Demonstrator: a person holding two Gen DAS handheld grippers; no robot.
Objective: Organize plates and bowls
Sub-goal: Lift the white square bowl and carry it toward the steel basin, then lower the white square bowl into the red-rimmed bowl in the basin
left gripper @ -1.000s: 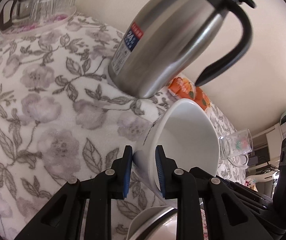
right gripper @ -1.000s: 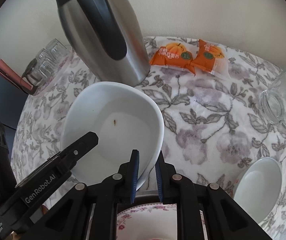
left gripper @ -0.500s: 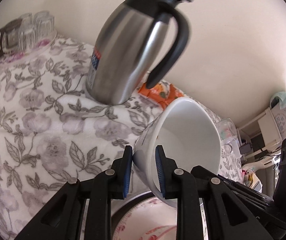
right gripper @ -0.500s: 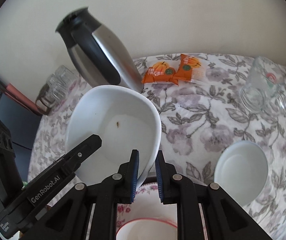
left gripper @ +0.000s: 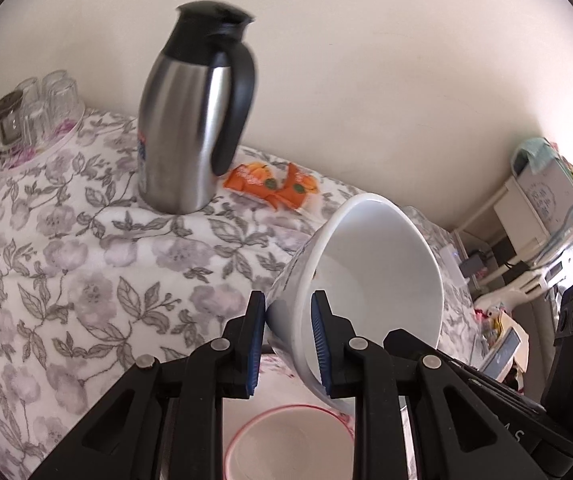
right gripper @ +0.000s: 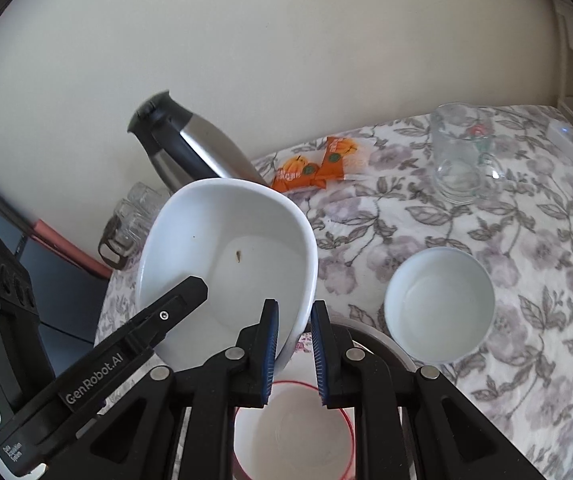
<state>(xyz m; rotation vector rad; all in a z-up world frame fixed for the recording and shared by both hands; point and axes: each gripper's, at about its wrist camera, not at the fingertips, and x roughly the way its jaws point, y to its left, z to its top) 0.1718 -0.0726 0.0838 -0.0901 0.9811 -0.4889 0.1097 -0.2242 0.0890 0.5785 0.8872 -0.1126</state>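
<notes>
Two grippers clamp one large white bowl (left gripper: pixel 370 280) by opposite parts of its rim. Left gripper (left gripper: pixel 288 344): blue-padded fingers nearly closed, rim wall pinched between them, one pad outside, one inside. Right gripper (right gripper: pixel 293 354): same narrow gap, fingers pinching the bowl's near rim. Bowl is held off the table and tilted, its mouth facing the right wrist camera; a small brown speck (right gripper: pixel 238 255) sits on its inner wall.

Below the held bowl: a red-rimmed bowl (right gripper: pixel 292 432) sitting on a flower-patterned plate (right gripper: pixel 300 338), seen between both sets of fingers; the plate itself sits in a dish with a dark metal rim (right gripper: pixel 382 340). Whether the big bowl touches the stack cannot be told.

Small white bowl (right gripper: pixel 438 304) stands upright on the floral tablecloth (left gripper: pixel 66 272), just beside that dish on its right, in the right wrist view.

Further back: steel jug with black handle (left gripper: pixel 190 120) upright near the wall; two orange snack packets (left gripper: pixel 272 182) lying just beside it; clear glass mug (right gripper: pixel 460 160) well apart, toward the right; a cluster of upturned glasses (left gripper: pixel 42 108) on a tray at the table's left far corner
</notes>
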